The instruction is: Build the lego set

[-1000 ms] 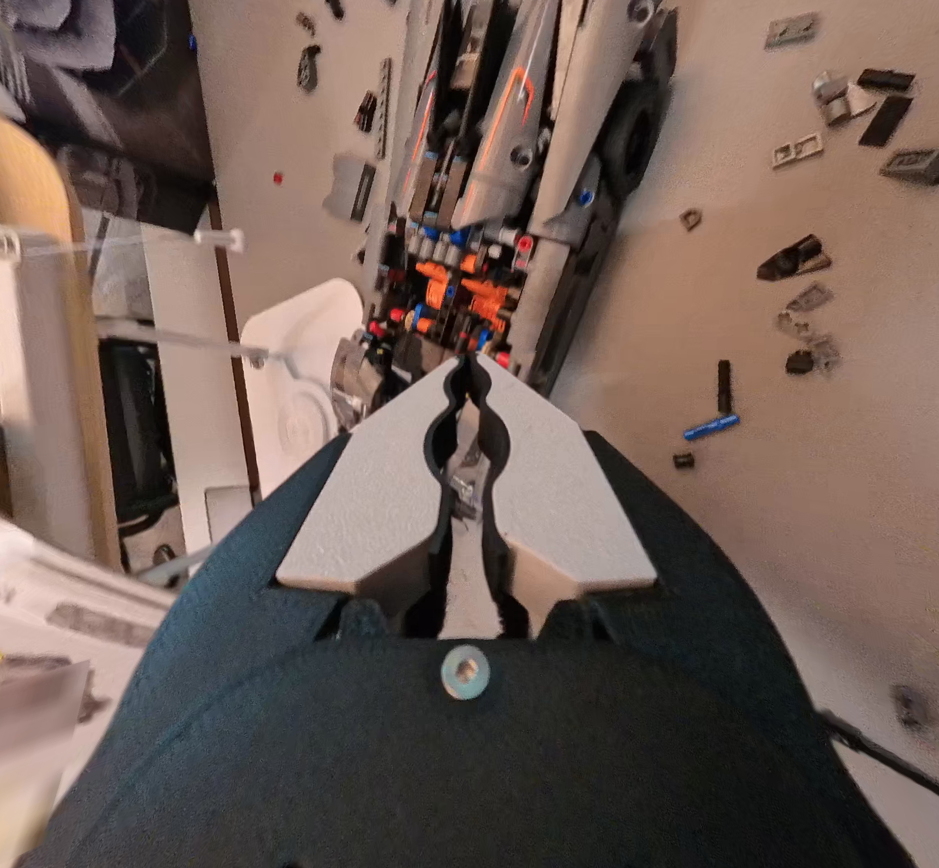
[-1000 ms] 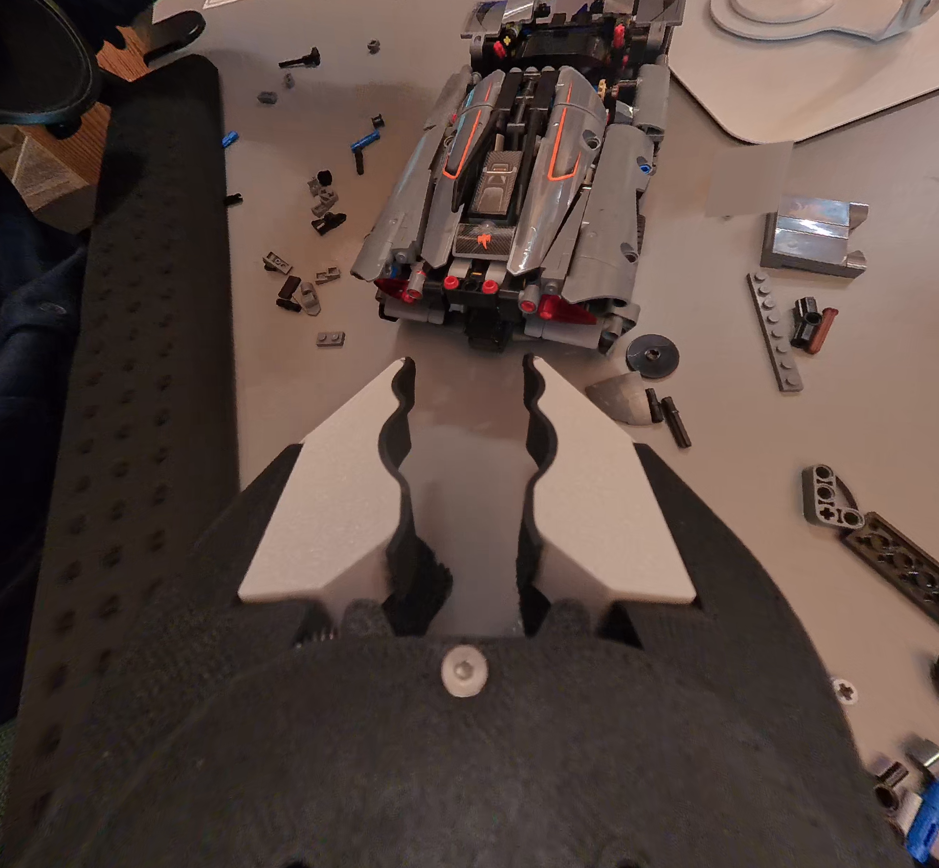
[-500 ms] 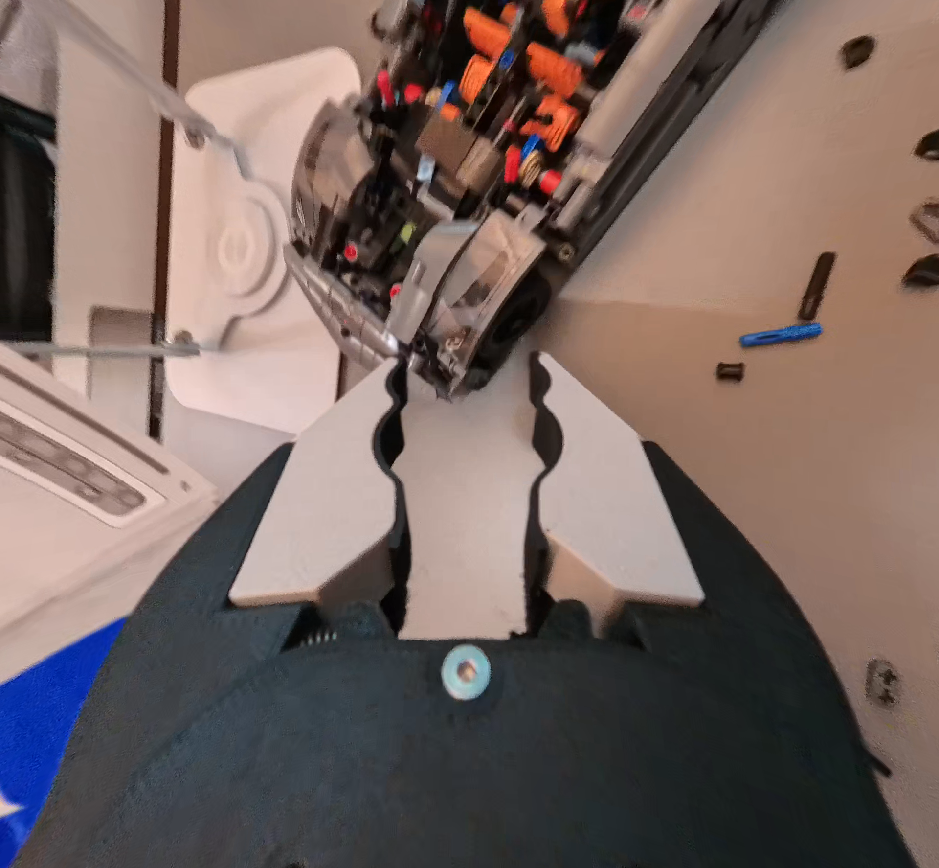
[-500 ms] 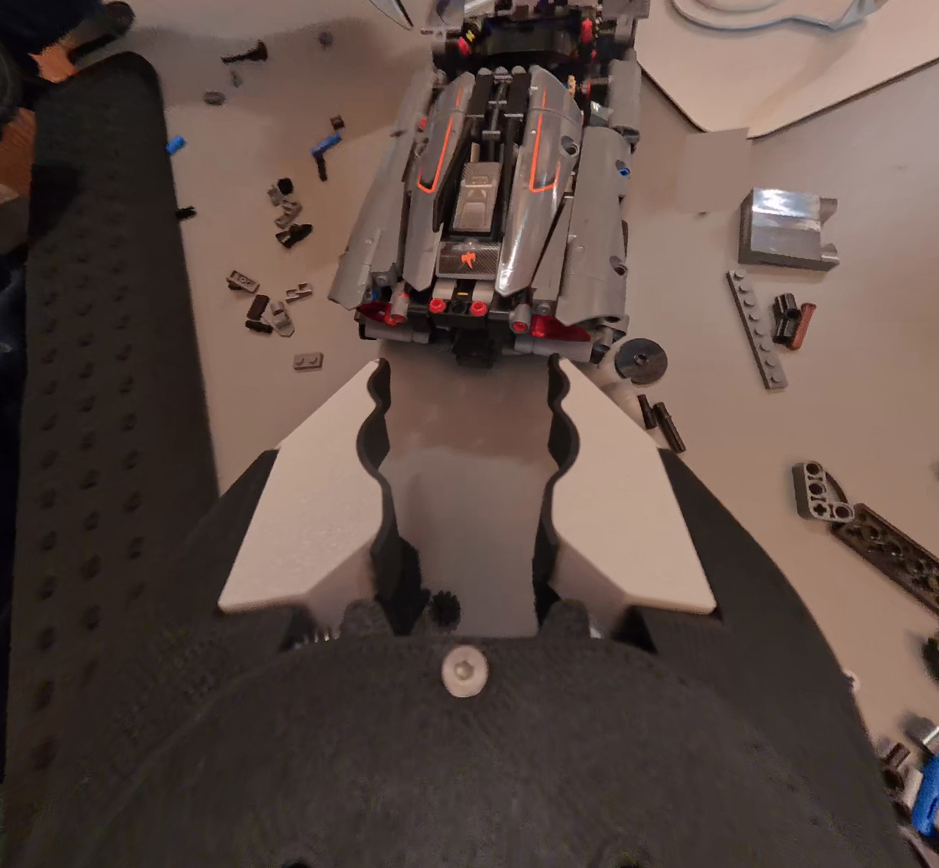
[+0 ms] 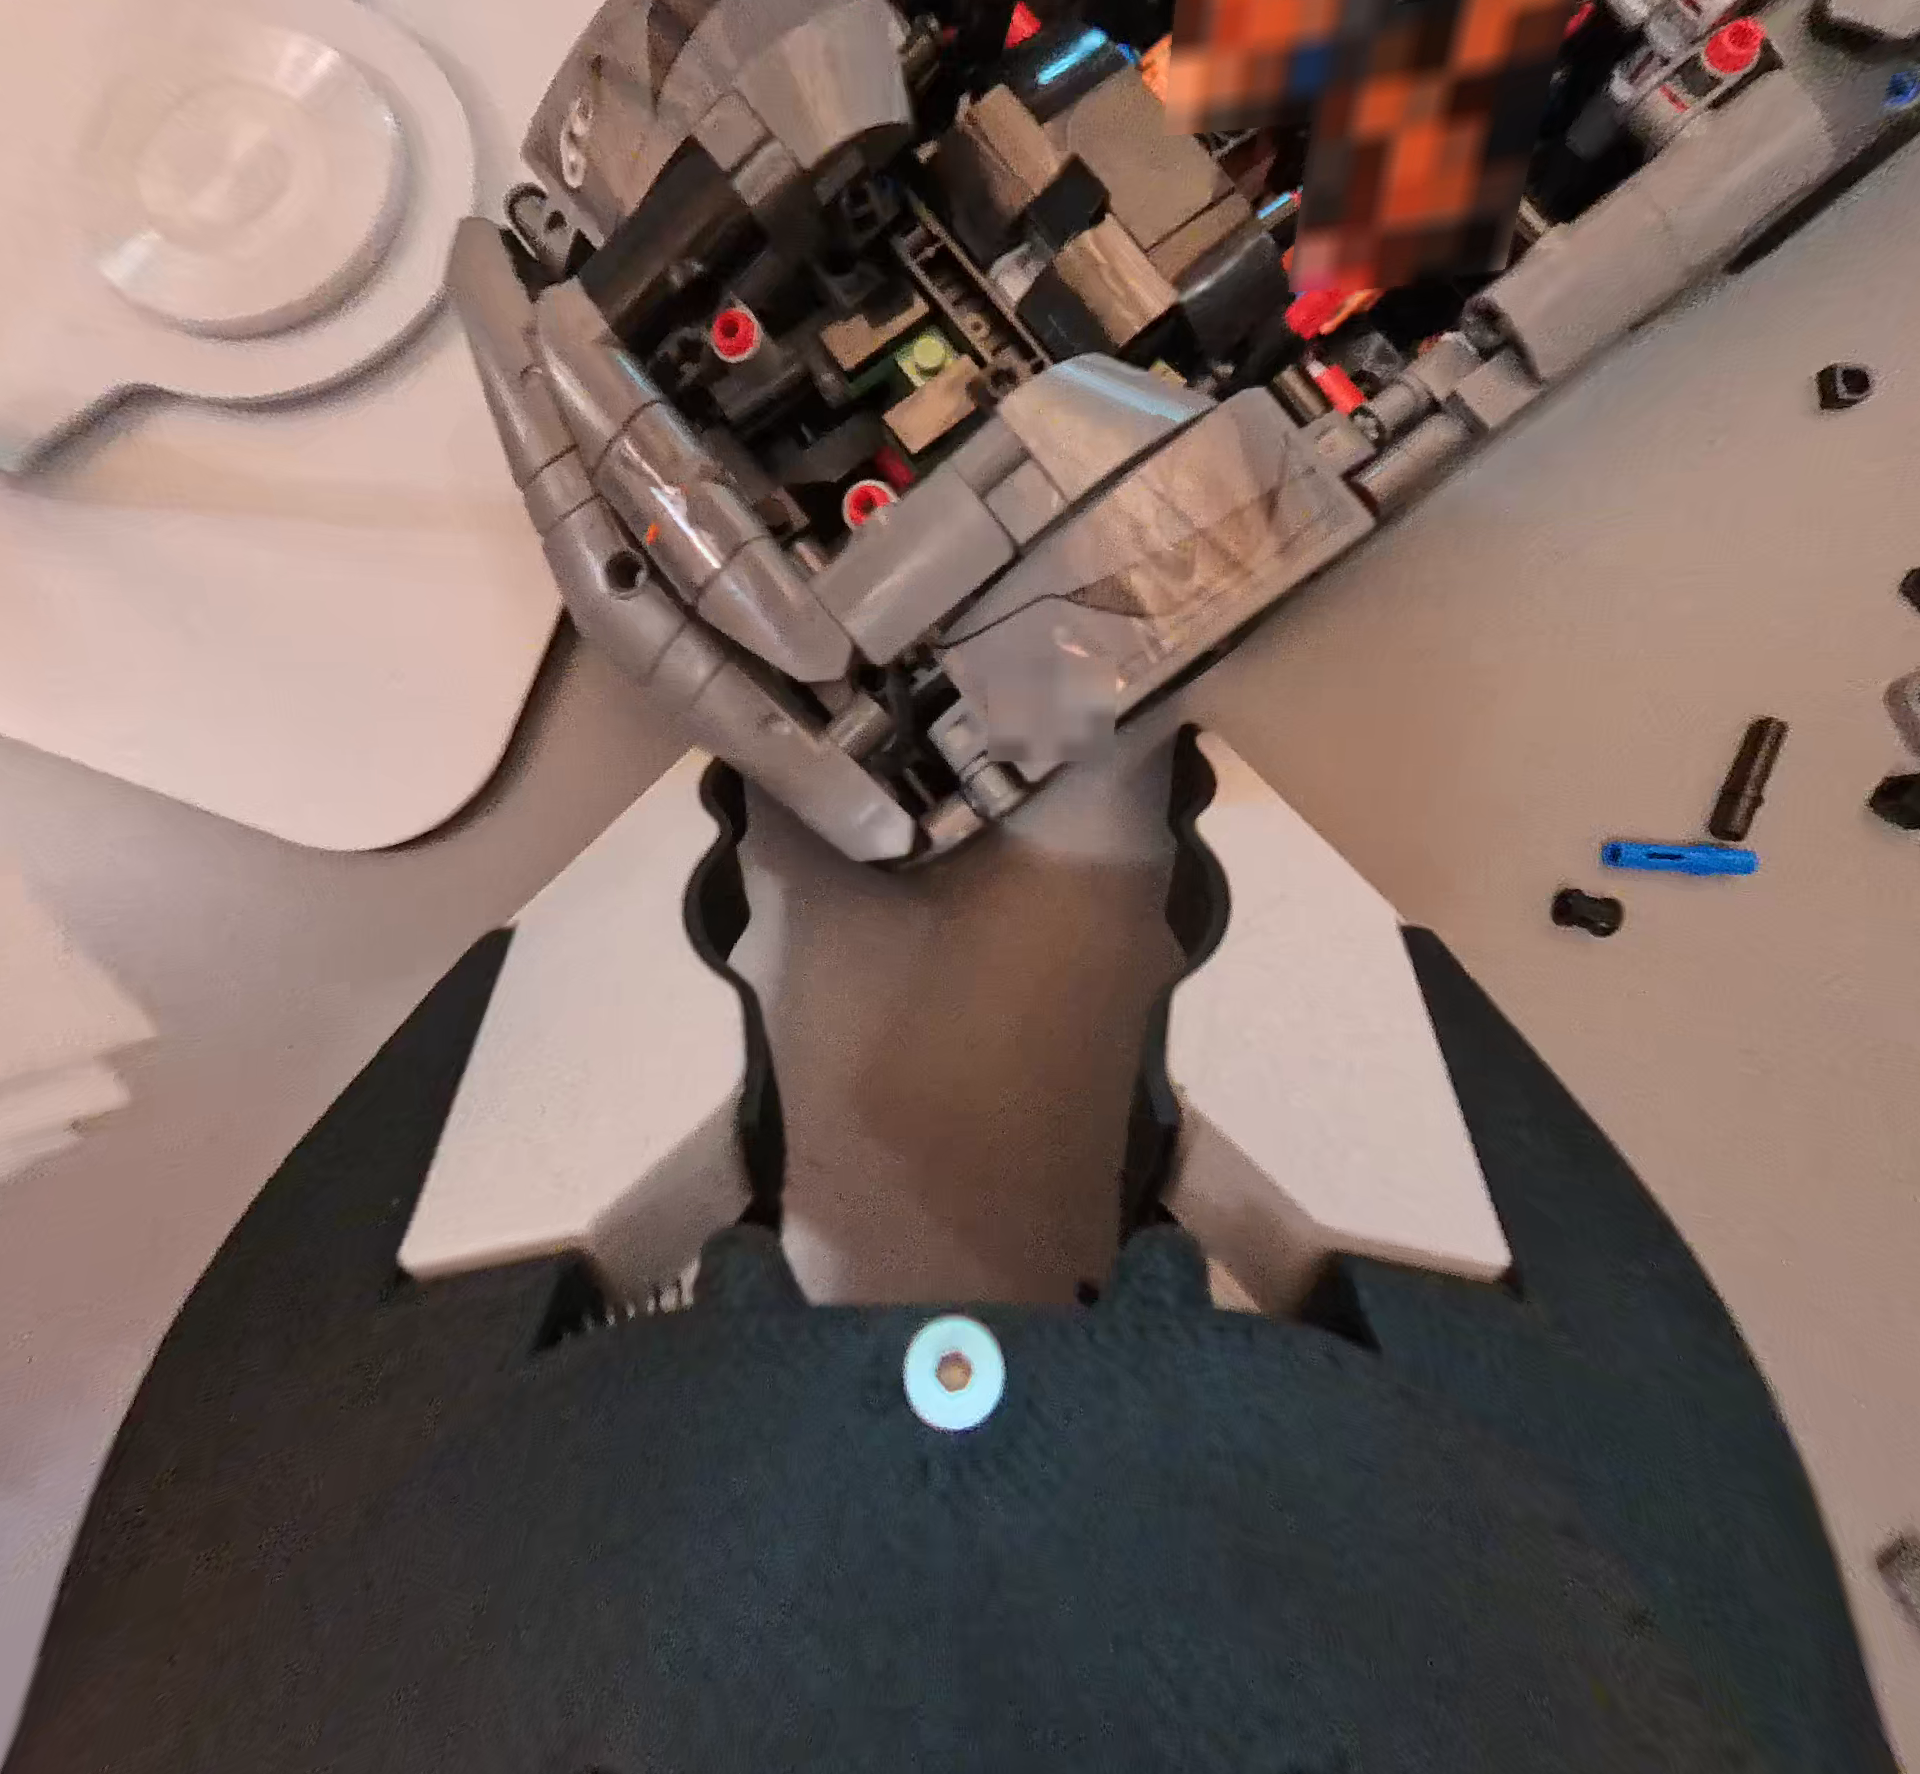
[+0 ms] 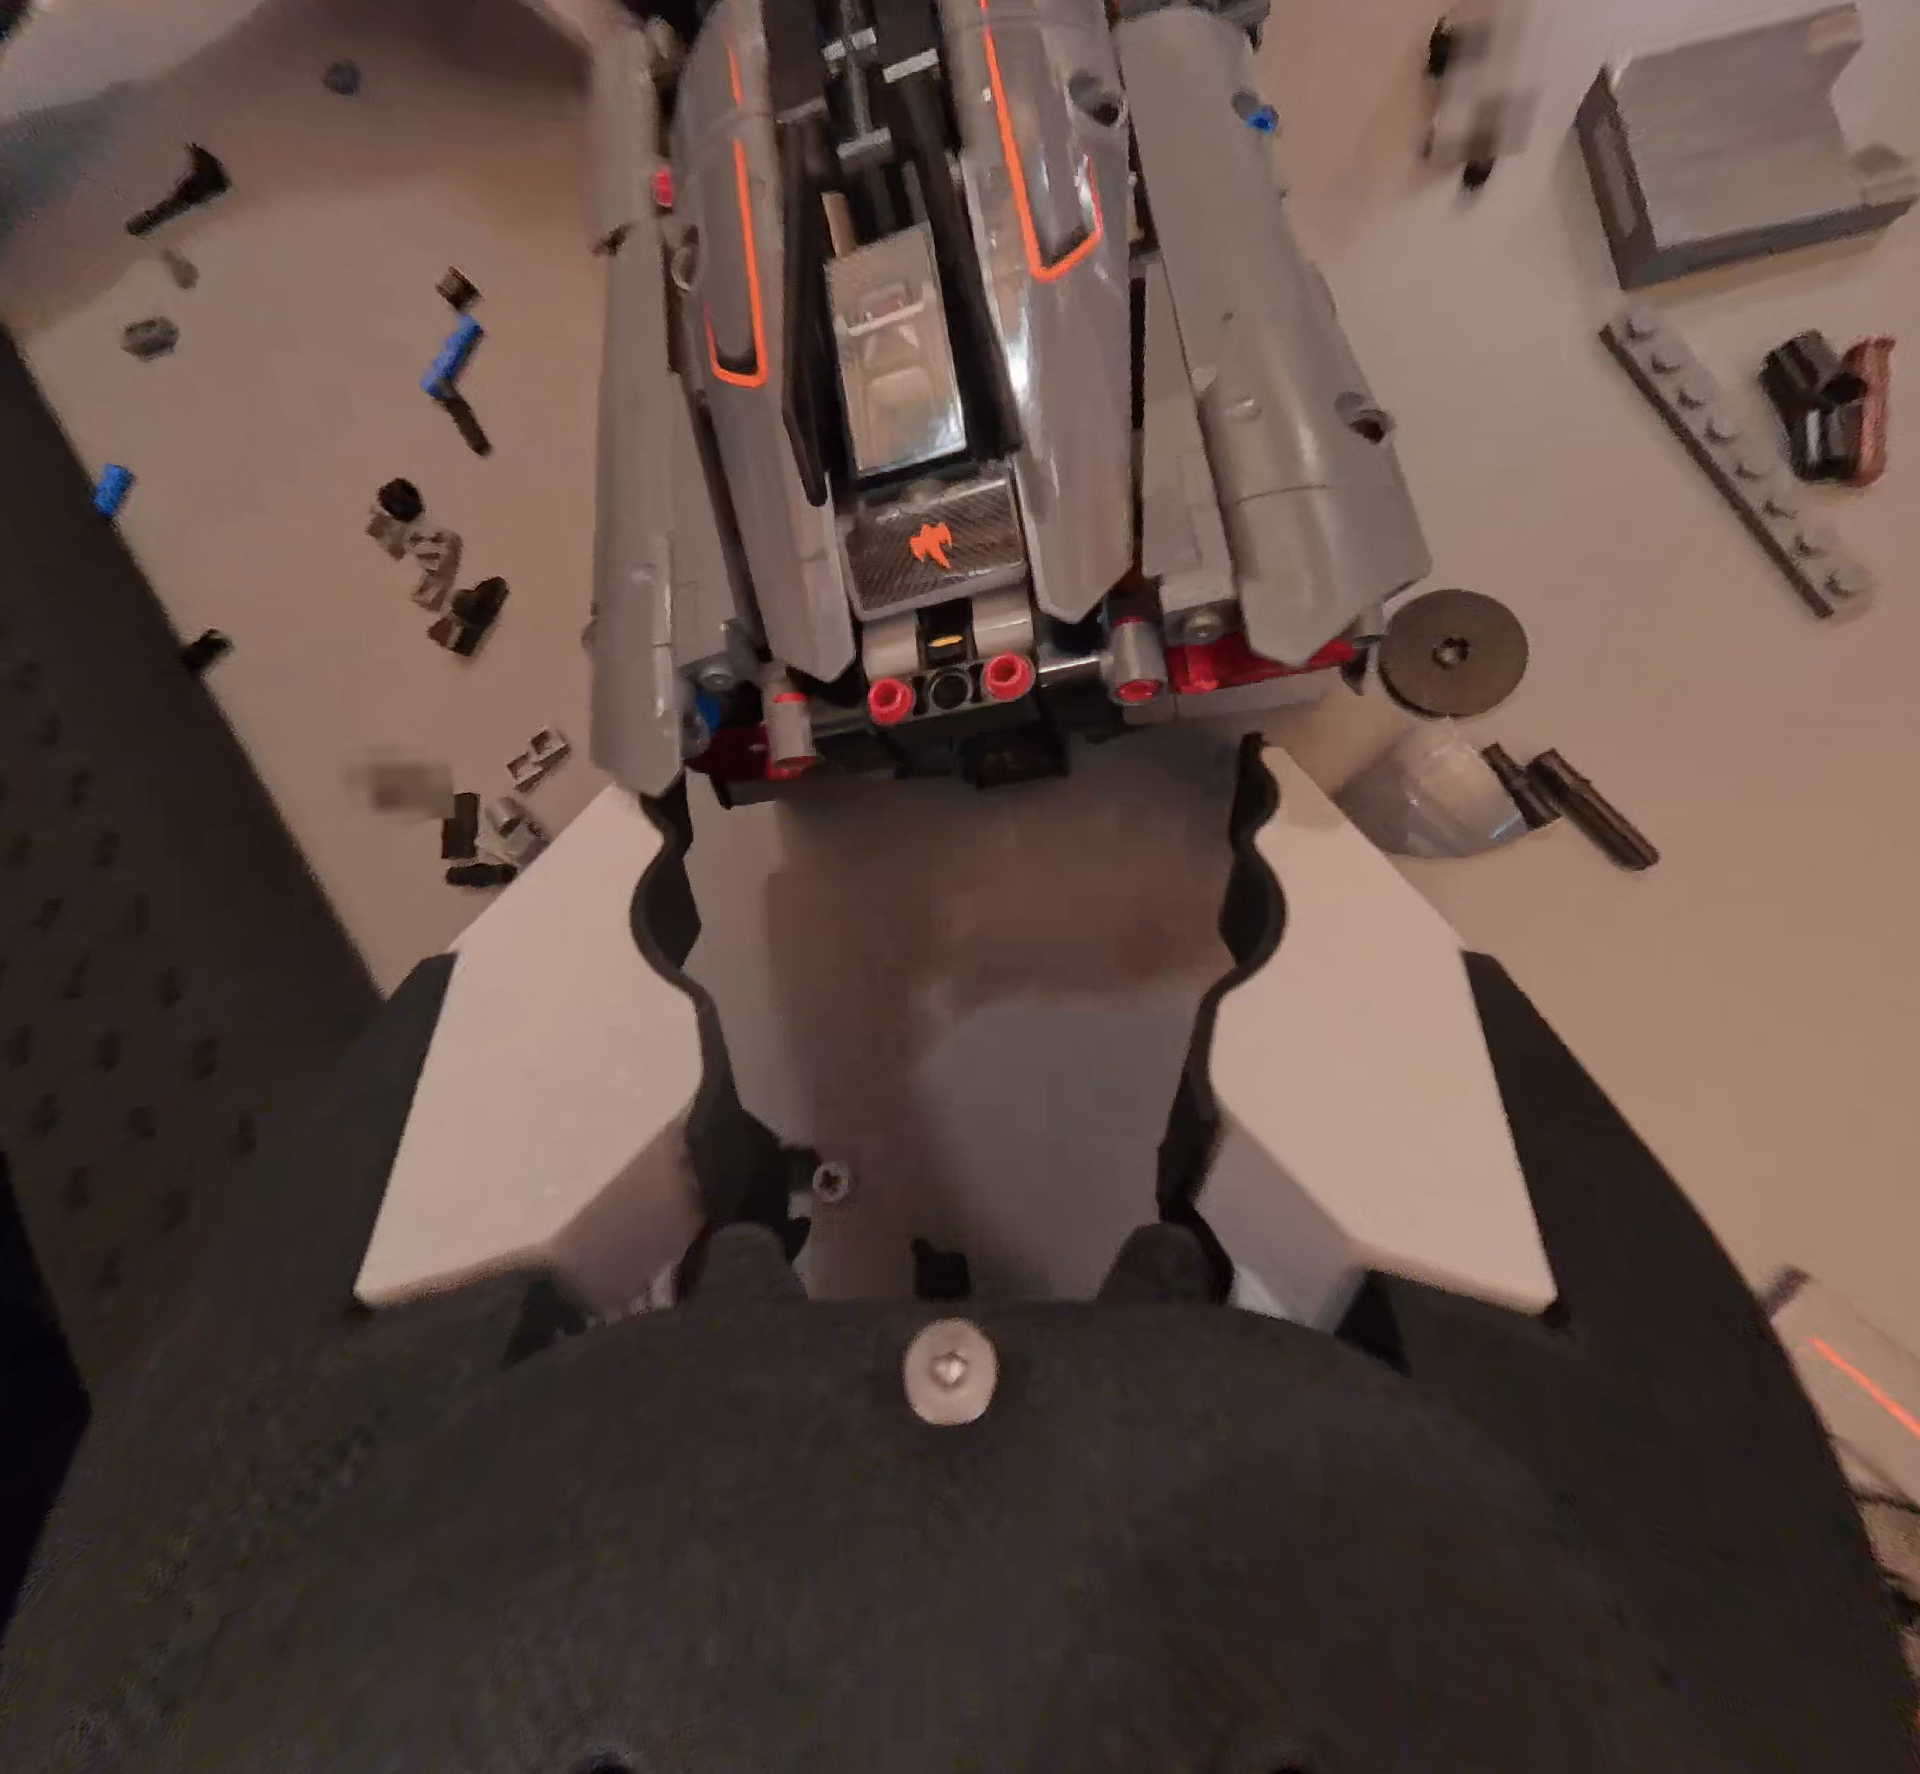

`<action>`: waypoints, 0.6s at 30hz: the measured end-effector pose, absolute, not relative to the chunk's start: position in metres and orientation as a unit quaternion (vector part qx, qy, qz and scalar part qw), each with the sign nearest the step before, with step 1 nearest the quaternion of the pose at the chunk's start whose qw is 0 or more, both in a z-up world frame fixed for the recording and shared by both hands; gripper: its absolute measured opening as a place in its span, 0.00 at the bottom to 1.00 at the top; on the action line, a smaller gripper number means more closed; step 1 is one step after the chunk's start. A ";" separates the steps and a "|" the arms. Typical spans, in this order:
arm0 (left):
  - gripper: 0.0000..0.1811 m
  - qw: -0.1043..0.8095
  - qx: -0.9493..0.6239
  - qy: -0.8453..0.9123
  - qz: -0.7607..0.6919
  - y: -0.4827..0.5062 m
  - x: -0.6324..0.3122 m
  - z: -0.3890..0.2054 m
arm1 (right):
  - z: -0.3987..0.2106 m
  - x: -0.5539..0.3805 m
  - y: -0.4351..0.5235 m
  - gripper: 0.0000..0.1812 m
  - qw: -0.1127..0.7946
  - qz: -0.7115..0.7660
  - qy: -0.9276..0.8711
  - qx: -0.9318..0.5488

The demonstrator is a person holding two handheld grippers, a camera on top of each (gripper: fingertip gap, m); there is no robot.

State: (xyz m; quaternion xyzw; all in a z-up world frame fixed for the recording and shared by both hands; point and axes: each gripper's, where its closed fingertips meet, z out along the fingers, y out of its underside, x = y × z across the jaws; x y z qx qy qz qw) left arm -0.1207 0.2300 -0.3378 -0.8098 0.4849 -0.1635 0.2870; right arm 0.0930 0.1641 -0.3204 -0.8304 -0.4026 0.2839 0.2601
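Grey car is sitting flat on the pale table, basically smack between the two claws. Right gripper is spread wide with nothing in it, tips just short of the car's tail end where the red pins poke out. Off to its right there's a black disc almost touching the car's rear corner, a curved grey shell with a couple of black pins beside it, then a long grey studded strip and a chunky grey block further back. Loose little black, grey and blue bits are scattered along the car's other side. Left gripper is also wide open and empty, coming at the opposite end of the car; a grey corner of the bodywork sits right at the mouth of the fingers, can't tell if it's actually touching. A blue pin and black pin lie off to the right, and a white stand base is past the car on the left.
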 end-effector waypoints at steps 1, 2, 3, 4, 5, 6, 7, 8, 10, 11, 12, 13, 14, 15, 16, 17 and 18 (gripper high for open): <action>0.43 0.290 -0.808 0.487 -0.163 0.232 -0.121 -0.338 | -0.325 0.092 0.163 0.58 0.254 0.274 -0.401 -0.836; 0.42 0.290 -0.807 0.488 -0.165 0.232 -0.121 -0.338 | -0.328 0.091 0.162 0.59 0.252 0.268 -0.404 -0.838; 0.41 0.292 -0.808 0.483 -0.168 0.233 -0.121 -0.337 | -0.328 0.089 0.161 0.60 0.251 0.263 -0.407 -0.838; 0.43 0.294 -0.809 0.479 -0.174 0.234 -0.120 -0.337 | -0.329 0.088 0.160 0.61 0.251 0.261 -0.407 -0.839; 0.45 0.296 -0.806 0.479 -0.182 0.234 -0.119 -0.337 | -0.329 0.086 0.161 0.62 0.253 0.259 -0.405 -0.840; 0.44 0.300 -0.805 0.478 -0.183 0.236 -0.119 -0.337 | -0.330 0.085 0.162 0.63 0.256 0.255 -0.404 -0.840; 0.44 0.301 -0.804 0.478 -0.185 0.237 -0.119 -0.337 | -0.331 0.085 0.163 0.64 0.258 0.246 -0.405 -0.842; 0.45 0.302 -0.802 0.479 -0.188 0.238 -0.118 -0.337 | -0.332 0.085 0.164 0.65 0.260 0.237 -0.406 -0.843; 0.45 0.310 -0.799 0.478 -0.192 0.240 -0.117 -0.337 | -0.334 0.081 0.166 0.67 0.268 0.230 -0.407 -0.842; 0.45 0.313 -0.798 0.477 -0.194 0.240 -0.117 -0.337 | -0.334 0.079 0.165 0.65 0.270 0.230 -0.411 -0.840; 0.45 0.316 -0.797 0.477 -0.194 0.240 -0.117 -0.337 | -0.334 0.078 0.165 0.65 0.272 0.230 -0.414 -0.838; 0.45 0.318 -0.796 0.477 -0.194 0.240 -0.116 -0.337 | -0.334 0.078 0.165 0.65 0.273 0.230 -0.415 -0.837; 0.45 0.319 -0.796 0.477 -0.194 0.240 -0.116 -0.337 | -0.333 0.078 0.166 0.64 0.275 0.234 -0.415 -0.835; 0.45 0.319 -0.796 0.477 -0.195 0.240 -0.116 -0.337 | -0.333 0.078 0.166 0.64 0.275 0.239 -0.415 -0.834; 0.44 0.319 -0.795 0.477 -0.194 0.239 -0.116 -0.336 | -0.332 0.078 0.165 0.64 0.274 0.240 -0.417 -0.832; 0.44 0.321 -0.796 0.475 -0.194 0.239 -0.116 -0.336 | -0.332 0.078 0.165 0.63 0.274 0.241 -0.421 -0.831; 0.44 0.322 -0.796 0.473 -0.196 0.239 -0.117 -0.336 | -0.332 0.077 0.164 0.63 0.274 0.241 -0.424 -0.829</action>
